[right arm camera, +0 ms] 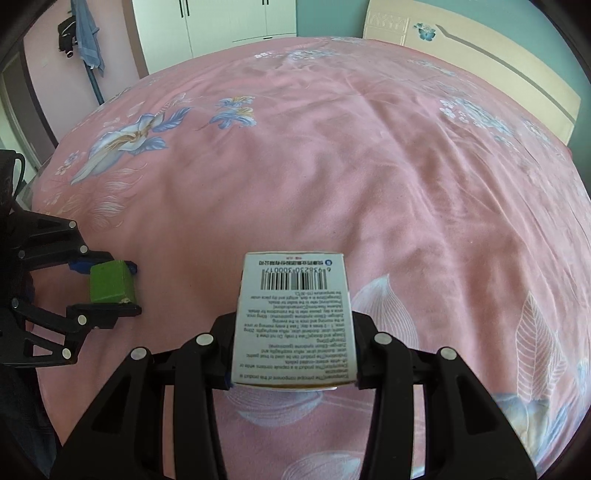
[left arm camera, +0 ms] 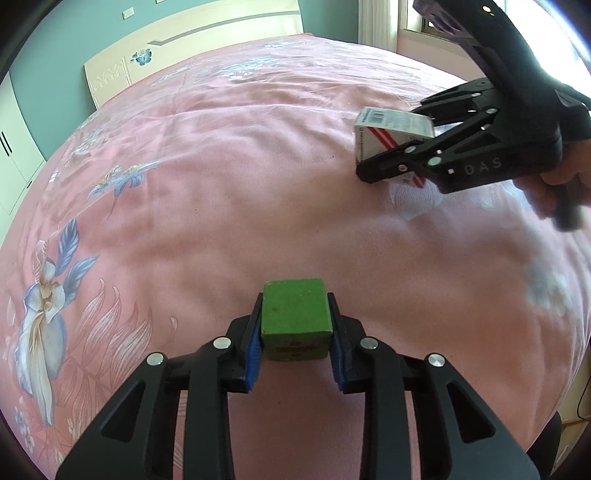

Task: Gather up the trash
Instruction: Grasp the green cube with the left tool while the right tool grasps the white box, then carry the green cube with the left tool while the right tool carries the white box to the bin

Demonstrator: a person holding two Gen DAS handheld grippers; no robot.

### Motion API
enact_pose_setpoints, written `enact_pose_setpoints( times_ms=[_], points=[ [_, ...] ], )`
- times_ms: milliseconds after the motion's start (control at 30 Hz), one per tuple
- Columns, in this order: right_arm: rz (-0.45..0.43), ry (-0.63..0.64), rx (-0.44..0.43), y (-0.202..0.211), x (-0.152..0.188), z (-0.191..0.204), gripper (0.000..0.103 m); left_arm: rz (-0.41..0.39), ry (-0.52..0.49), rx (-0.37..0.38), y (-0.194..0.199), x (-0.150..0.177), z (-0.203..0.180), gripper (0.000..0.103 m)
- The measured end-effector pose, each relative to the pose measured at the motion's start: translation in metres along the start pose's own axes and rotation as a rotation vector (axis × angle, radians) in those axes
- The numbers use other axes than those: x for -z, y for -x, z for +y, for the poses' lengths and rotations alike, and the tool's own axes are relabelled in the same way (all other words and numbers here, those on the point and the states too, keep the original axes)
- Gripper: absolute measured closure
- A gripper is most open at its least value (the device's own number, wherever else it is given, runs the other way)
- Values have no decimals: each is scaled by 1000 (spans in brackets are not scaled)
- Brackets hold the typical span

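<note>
My left gripper (left arm camera: 295,325) is shut on a green block (left arm camera: 294,314) and holds it just above the pink bedspread (left arm camera: 221,177). It also shows in the right wrist view (right arm camera: 110,291) at the left, with the green block (right arm camera: 110,282) between its fingers. My right gripper (right arm camera: 293,332) is shut on a white medicine box (right arm camera: 293,314) with a barcode and printed text. In the left wrist view the right gripper (left arm camera: 373,155) is at the upper right, holding the medicine box (left arm camera: 388,133) over the bed.
The bed has a pink floral cover. A cream headboard (left arm camera: 192,48) stands at the far side. White wardrobes (right arm camera: 221,22) and hanging clothes (right arm camera: 85,33) are beyond the bed. A window (left arm camera: 417,18) is at the upper right.
</note>
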State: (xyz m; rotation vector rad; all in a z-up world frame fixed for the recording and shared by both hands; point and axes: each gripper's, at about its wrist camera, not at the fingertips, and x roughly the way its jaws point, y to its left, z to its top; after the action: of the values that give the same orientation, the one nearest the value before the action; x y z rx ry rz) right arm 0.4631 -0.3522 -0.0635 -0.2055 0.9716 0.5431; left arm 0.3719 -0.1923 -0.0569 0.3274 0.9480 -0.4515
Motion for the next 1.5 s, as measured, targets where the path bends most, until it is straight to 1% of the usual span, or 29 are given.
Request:
enact_pose_setpoints(
  times_ms=[67,167,267,367,433,533,700,833,900,933,1000,1167,1200,1367,1400,1467,1500],
  points=[
    [-5,-47,23,13,17,-2,59,2,1,-2,1,0,0,70],
    [-29,-81,27,36,44,4,59,3,4,-3,4,1,0,70],
    [-48,-105,50,59,67,13,59,4,3,-4,9,5,-1,70],
    [-60,-147,87,82,86,25,59,1,4,-6,16,9,-1,70],
    [-65,-180,138,95,97,36,59,1,0,-6,21,13,0,70],
    [-53,-265,183,111,113,52,59,1,-3,-9,29,22,0,70],
    [-55,-386,202,137,138,84,59,-9,-8,-21,48,38,3,70],
    [-67,-421,186,157,154,113,59,-10,-12,-26,65,54,8,70],
    [-70,-435,194,167,161,126,59,-17,-9,-37,75,64,12,70],
    [-67,-432,184,172,165,135,59,-18,-12,-35,80,69,13,70],
    [-75,-445,203,181,172,150,59,-20,-9,-43,91,80,15,70],
    [-85,-459,186,194,186,193,59,-22,-4,-52,117,114,21,70],
    [-83,-456,189,195,189,203,59,-23,0,-53,122,122,22,70],
    [-60,-447,137,189,205,240,59,3,13,-75,136,166,28,70],
    [-55,-451,145,188,208,246,59,11,18,-82,137,175,30,70],
    [-41,-442,123,185,216,257,59,29,32,-84,140,193,33,70],
    [-39,-448,132,184,219,262,59,33,37,-82,142,201,35,70]
  ],
)
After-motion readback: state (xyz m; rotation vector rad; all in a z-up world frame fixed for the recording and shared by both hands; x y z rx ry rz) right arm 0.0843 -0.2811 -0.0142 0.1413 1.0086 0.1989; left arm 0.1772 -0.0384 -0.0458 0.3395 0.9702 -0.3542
